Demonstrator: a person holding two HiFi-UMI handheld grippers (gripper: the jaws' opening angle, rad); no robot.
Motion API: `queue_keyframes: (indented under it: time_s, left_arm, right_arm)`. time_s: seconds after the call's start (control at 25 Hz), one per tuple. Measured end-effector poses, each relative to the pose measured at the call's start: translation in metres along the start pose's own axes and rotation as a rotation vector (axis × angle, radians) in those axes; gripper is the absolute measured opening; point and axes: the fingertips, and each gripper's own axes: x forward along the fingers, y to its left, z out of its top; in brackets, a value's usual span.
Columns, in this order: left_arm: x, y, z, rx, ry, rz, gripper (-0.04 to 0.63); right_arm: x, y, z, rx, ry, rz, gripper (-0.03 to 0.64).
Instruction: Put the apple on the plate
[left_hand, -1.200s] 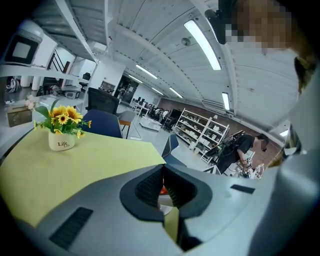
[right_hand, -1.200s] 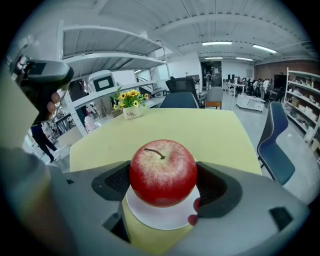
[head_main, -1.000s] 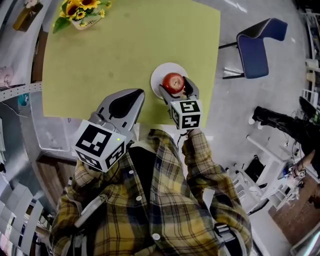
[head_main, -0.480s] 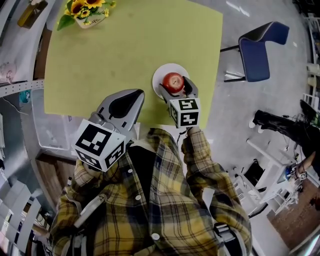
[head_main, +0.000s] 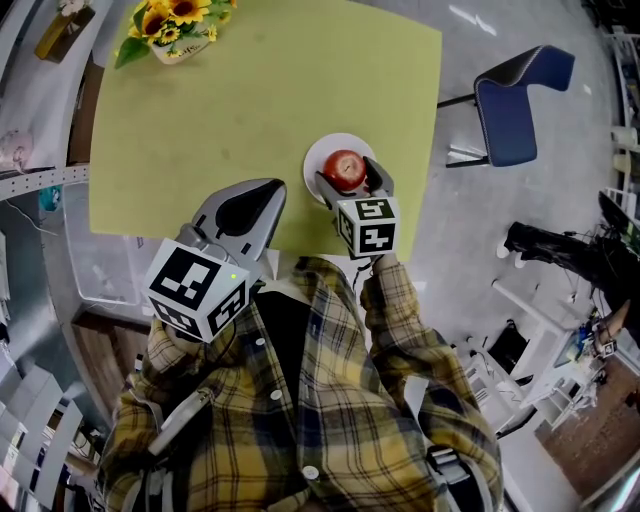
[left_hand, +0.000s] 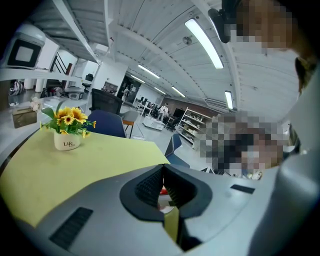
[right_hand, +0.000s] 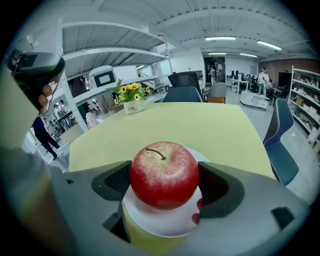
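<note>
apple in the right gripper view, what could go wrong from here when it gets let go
1. The apple is round and sits between the jaws of the right gripper, low over the small plate. If the jaws open unevenly, it could roll over the rim.
2. The plate lies near the table's near edge, so a nudge while the gripper backs out might push it that way.

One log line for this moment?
right gripper: shut on apple | apple: over plate | left gripper: shut, empty

The apple (head_main: 345, 168) and right gripper (head_main: 347, 179) hide much of the plate (head_main: 318, 153).
</note>
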Motion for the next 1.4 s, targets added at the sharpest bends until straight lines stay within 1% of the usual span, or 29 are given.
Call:
queue_keyframes:
  time_s: [0.24,0.6,0.88,1.24,1.4]
  left_arm:
    - [0.002,-0.002,0.003,-0.001,-0.004,-0.008,0.009]
    - [0.002,0.001,0.004,-0.001,-0.011,-0.006,0.009]
    - [0.001,-0.001,0.008,0.003,-0.019,-0.016,0.009]
    - [0.000,-0.003,0.021,0.019,-0.053,-0.034,0.008]
    - [0.000,-0.005,0.033,0.028,-0.074,-0.044,0.009]
  right_arm:
    - [-0.001,0.002,-0.001,-0.022,0.019,-0.020,0.388]
    - [-0.002,0.000,0.001,0.000,-0.006,-0.031,0.397]
    - [-0.013,0.007,0.011,-0.003,-0.027,0.001,0.397]
    - [-0.045,0.009,0.043,0.025,-0.118,-0.026,0.396]
    - [-0.064,0.019,0.068,0.048,-0.175,0.014,0.394]
